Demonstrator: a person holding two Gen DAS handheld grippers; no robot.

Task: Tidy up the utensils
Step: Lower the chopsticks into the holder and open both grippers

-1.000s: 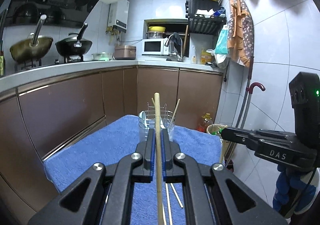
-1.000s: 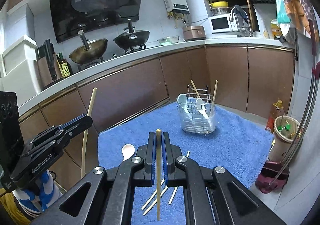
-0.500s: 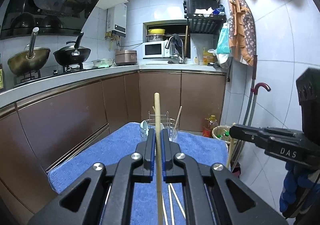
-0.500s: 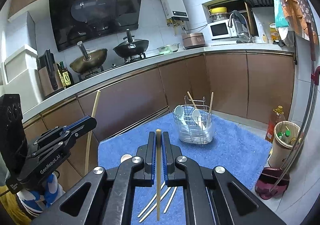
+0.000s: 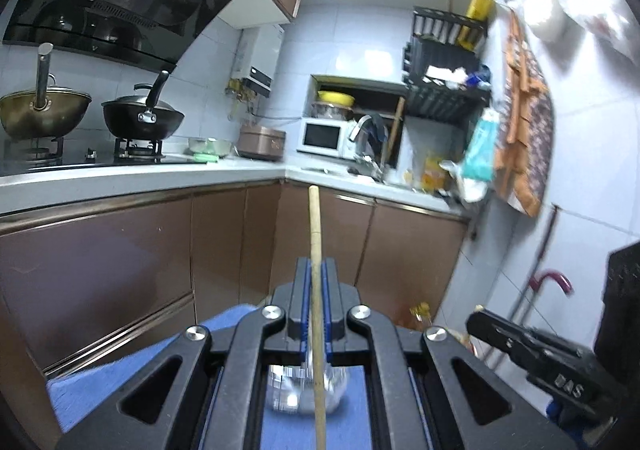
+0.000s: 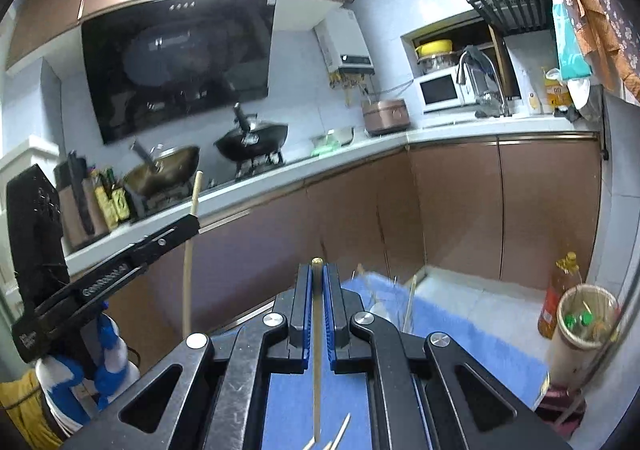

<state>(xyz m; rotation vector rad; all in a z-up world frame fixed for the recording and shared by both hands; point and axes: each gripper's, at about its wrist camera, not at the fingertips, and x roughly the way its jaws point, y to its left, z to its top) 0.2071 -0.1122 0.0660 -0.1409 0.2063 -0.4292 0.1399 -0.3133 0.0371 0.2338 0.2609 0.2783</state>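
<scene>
The left gripper [image 5: 315, 270] is black angular plastic with silver bolts and ribbed blue pads, and its jaws are pinched tight on a chopstick [image 5: 316, 290]. This stick is pale wood, round and smooth; it runs up between the pads and stands well past their tips, its blunt end against the brown cabinet doors [image 5: 120, 250]. Its lower part passes over a wire holder [image 5: 304, 390], seen blurred through the gap in the gripper's frame, standing on a blue towel [image 5: 100, 378] of looped, fuzzy pile.

The right gripper [image 6: 318, 270] is of the same build, clamped narrow on a second chopstick [image 6: 317, 350]. This one is thinner, tapering to a point below, and its round top shows just at the pad tips. Tips of loose chopsticks [image 6: 340, 434] lie on the towel [image 6: 460, 330] beneath it. The holder [image 6: 384, 298], motion-blurred, stands further off on the towel with a stick leaning out of it.

From the right wrist view the left gripper [image 6: 192, 224] shows at the side with its long stick [image 6: 188, 270] held nearly upright. Behind are a glossy black hood [image 6: 180, 62], two woks and a white worktop
</scene>
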